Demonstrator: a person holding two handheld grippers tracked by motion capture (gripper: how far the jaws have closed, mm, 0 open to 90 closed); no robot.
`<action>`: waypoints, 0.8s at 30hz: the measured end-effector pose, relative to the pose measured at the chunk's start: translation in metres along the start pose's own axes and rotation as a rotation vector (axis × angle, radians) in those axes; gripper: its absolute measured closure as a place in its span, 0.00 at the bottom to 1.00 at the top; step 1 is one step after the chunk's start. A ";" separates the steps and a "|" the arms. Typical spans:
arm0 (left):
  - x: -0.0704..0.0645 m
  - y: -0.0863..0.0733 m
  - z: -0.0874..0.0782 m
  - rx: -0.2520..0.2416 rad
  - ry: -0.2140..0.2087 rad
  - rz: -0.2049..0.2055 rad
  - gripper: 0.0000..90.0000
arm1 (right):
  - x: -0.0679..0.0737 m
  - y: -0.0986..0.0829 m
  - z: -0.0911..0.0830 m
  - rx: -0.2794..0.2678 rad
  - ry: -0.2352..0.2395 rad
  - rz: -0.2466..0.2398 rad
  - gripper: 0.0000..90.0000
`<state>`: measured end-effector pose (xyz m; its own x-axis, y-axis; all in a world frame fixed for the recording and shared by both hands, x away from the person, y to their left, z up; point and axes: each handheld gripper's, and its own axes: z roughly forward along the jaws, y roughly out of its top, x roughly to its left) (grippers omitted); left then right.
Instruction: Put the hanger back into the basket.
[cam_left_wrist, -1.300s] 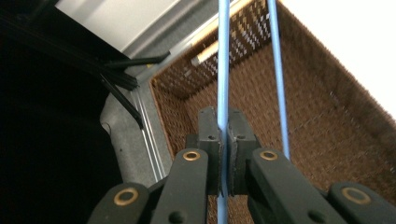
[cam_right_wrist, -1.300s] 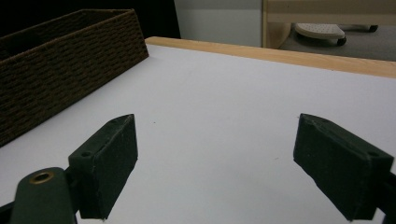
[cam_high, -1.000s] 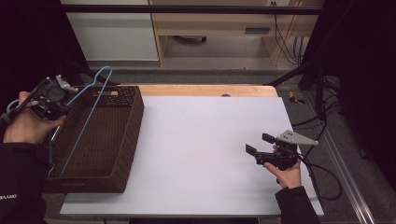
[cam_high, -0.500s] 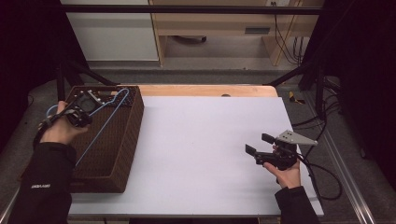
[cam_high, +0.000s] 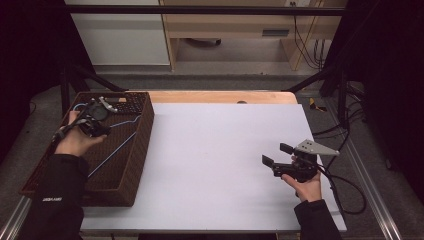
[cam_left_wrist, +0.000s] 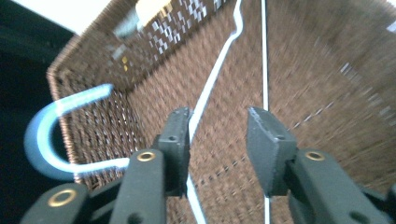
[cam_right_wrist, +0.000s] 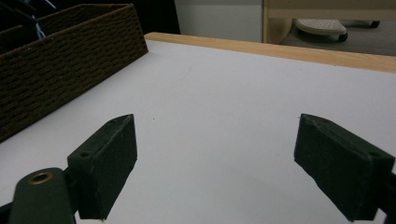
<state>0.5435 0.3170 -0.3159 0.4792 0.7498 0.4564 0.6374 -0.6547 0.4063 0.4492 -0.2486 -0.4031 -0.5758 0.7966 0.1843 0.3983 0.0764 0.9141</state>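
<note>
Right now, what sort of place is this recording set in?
Probably a lab or workshop data-collection bench: a white table in a dark metal frame, loose cables on the floor, and a wicker basket as a prop.

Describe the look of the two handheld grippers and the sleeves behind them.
Both grippers are black with blocky two-part jaws. The left gripper shows brass-coloured rivets on its jaw arms. The right gripper carries a grey three-cornered plate on top and trails a black cable across the table edge. The person wears dark long sleeves; the left sleeve has small pale lettering, too small to read.
</note>
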 end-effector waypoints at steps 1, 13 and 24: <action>0.002 -0.005 -0.012 -0.068 -0.020 -0.063 0.64 | 0.000 0.000 0.000 -0.001 -0.002 0.000 0.15; -0.025 -0.039 -0.072 -0.533 -0.230 -0.291 0.31 | 0.000 0.004 -0.006 -0.034 -0.005 -0.010 0.14; -0.103 -0.055 -0.076 -0.750 -0.392 -0.361 0.15 | -0.002 0.006 -0.012 -0.054 -0.007 -0.034 0.09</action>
<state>0.4126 0.2685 -0.3249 0.5846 0.8101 -0.0438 0.2955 -0.1624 0.9415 0.4439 -0.2565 -0.3940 -0.5831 0.7984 0.1500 0.3393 0.0715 0.9380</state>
